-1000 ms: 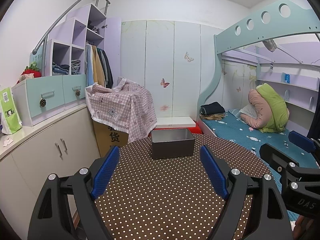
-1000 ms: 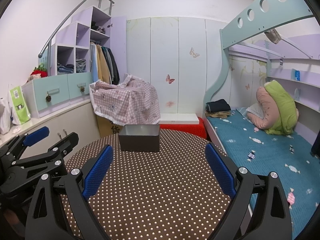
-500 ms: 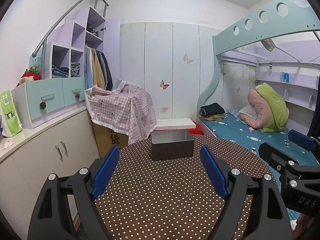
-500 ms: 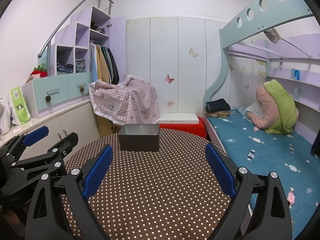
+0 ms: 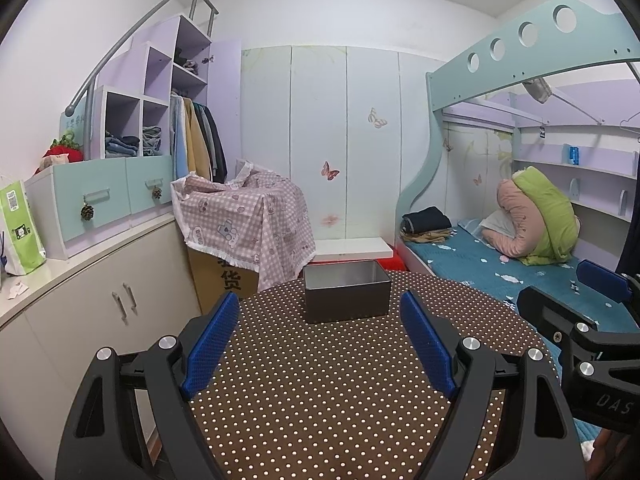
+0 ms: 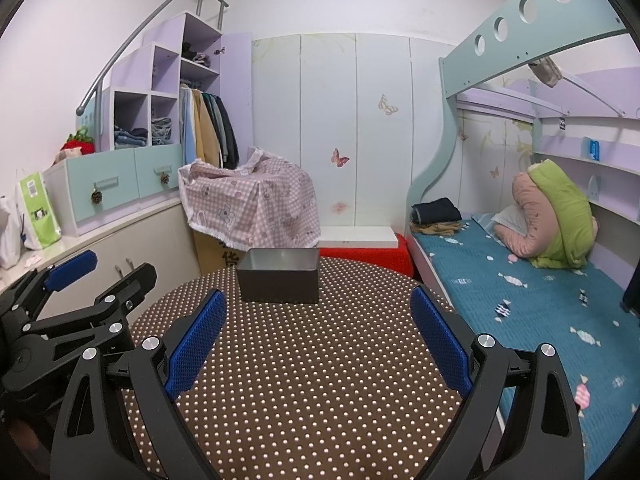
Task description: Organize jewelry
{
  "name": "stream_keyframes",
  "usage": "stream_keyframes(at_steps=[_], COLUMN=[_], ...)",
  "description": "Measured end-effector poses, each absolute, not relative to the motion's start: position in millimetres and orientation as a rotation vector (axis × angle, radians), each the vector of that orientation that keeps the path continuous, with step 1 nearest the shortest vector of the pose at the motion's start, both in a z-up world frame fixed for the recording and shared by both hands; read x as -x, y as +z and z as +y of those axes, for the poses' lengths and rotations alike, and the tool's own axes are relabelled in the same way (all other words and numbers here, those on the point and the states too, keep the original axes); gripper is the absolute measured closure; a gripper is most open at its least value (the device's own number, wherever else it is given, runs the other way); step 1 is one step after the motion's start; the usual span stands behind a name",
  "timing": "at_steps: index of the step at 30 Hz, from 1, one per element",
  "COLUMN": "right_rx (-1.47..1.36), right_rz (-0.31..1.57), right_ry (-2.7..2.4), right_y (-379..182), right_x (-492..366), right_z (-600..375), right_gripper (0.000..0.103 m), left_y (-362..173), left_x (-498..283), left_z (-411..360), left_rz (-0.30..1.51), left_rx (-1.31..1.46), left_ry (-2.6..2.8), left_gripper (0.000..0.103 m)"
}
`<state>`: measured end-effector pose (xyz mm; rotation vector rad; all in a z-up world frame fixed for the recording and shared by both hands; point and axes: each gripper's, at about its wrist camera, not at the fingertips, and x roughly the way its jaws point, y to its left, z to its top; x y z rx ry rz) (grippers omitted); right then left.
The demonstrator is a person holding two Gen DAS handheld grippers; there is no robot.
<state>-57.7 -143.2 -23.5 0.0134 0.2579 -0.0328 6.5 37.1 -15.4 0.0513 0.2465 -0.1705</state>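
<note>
We note 2 tongs held above a round counter (image 5: 320,400) with a brown, white-dotted cover. The left tongs (image 5: 320,344) stand spread, blue pads well apart, nothing between them. The right tongs (image 6: 320,340) likewise stand spread and pinch nothing. 1 dark metal tin (image 5: 346,291), open-topped, sits on the far part of the counter, ahead of both tongs and apart from them; we cannot tell its contents. We see no jewelry on the counter. A bed (image 6: 540,304) lies to the right
</note>
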Motion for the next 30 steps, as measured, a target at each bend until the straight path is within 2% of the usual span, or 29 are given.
stream_keyframes(at_steps=[30], right_rx=[-0.013], right_rz=[0.257], right_ry=[-0.033], right_y=[-23.6], right_x=[58.8], right_z=[-143.1], right_gripper=[0.013], left_y=[-14.3], left_x=[-8.7], left_z=[38.6], left_rz=[0.245], left_rx=[-0.054], left_ry=[-0.169], left_gripper=[0.023])
